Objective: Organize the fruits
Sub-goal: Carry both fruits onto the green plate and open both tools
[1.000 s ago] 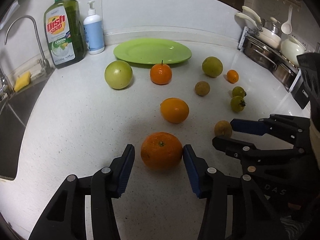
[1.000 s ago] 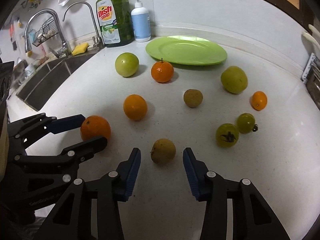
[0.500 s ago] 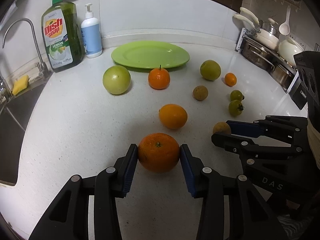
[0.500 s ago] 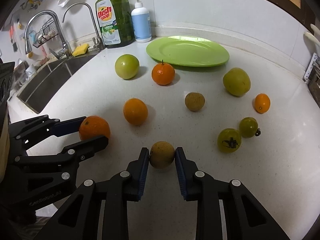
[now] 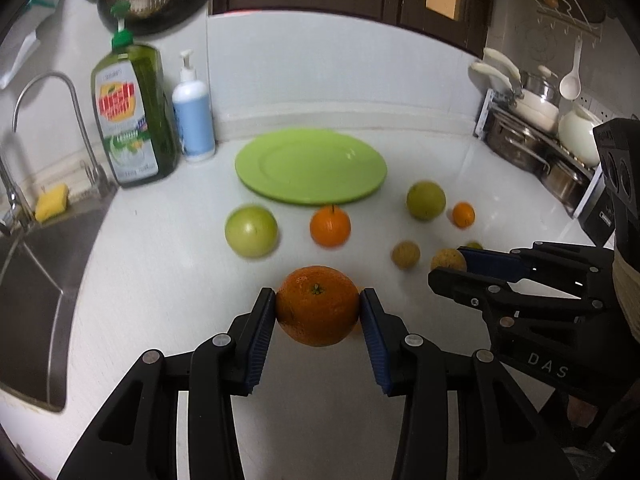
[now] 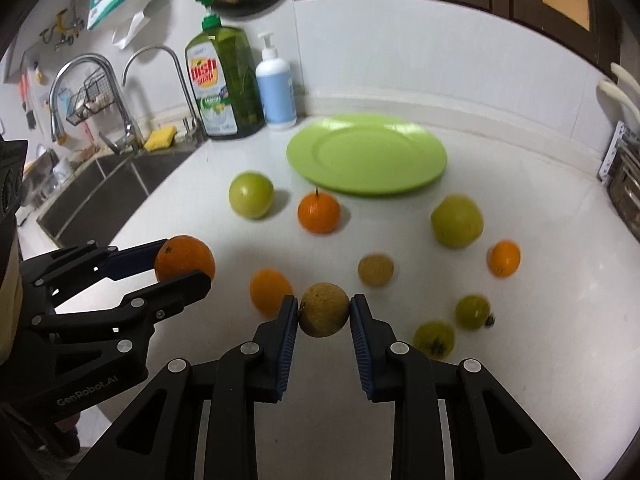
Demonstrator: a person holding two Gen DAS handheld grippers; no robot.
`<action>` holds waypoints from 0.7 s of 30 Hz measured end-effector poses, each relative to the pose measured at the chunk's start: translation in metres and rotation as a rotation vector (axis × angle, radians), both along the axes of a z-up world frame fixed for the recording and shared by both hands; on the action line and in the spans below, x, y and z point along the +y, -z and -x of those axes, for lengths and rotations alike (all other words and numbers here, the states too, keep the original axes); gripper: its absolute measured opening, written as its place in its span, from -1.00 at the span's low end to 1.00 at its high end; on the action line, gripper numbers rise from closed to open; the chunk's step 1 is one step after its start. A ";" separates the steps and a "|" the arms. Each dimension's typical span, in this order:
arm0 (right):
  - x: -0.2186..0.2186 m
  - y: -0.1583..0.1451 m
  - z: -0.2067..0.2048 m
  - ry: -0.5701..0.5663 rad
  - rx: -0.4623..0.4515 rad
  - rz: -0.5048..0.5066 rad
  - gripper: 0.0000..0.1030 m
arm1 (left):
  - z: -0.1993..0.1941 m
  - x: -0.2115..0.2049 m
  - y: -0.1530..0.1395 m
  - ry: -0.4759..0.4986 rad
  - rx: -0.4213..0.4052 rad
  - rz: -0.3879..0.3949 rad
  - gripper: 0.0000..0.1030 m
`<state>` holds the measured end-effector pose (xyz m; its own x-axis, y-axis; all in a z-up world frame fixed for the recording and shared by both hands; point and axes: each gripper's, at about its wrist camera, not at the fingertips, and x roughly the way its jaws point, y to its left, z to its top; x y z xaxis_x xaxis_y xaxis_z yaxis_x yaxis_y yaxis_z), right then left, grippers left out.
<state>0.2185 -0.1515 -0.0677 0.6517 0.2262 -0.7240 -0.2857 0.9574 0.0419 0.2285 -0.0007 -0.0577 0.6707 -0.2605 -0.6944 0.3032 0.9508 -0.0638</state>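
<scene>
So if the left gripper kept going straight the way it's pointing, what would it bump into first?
Probably the stemmed orange lying just ahead of the left gripper, which already holds a big orange. The green plate lies beyond it. Depth is hard to judge here.

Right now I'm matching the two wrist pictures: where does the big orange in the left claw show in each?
Left wrist view: the big orange sits low in the centre, pinched in the left claw.
Right wrist view: the same fruit is at the left, mid-height, at that claw's tips.
Shared landmark: the green plate at the back of the counter.
</scene>
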 end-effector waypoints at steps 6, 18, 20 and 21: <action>-0.003 -0.021 -0.018 0.007 -0.060 0.002 -0.45 | -0.022 -0.002 -0.020 0.004 -0.051 -0.014 -0.18; -0.016 -0.044 -0.085 0.010 -0.086 0.037 -0.45 | -0.077 -0.017 -0.034 0.013 -0.040 -0.005 -0.18; -0.019 -0.044 -0.096 0.009 -0.080 0.041 -0.45 | -0.088 -0.020 -0.035 0.013 -0.033 -0.002 -0.18; -0.020 -0.044 -0.102 0.007 -0.075 0.038 -0.45 | -0.095 -0.022 -0.035 0.011 -0.028 -0.003 -0.18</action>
<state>0.3202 -0.1713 -0.0234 0.7057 0.1943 -0.6814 -0.2798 0.9599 -0.0161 0.3233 -0.0223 -0.0230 0.6869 -0.2657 -0.6765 0.3154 0.9475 -0.0519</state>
